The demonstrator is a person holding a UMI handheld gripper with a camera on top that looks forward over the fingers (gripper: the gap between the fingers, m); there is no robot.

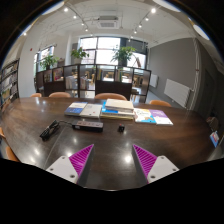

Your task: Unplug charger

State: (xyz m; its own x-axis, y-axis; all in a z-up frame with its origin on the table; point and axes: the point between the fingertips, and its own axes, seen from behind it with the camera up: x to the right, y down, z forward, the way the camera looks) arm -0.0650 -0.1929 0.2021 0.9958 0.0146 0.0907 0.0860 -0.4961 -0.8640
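A large dark wooden worktop (110, 145) is seen spanning the room, with tall windows (100, 50) and potted plants (124, 53) behind it. A row of books and papers (118, 112) is laid across the middle of the worktop. To the left of that row, near the worktop's front edge, a small dark item with a cable (50, 129) is noted; it cannot be confirmed as the charger. The gripper (114, 160) is held open above the near edge of the worktop, nothing between its magenta pads (80, 157).
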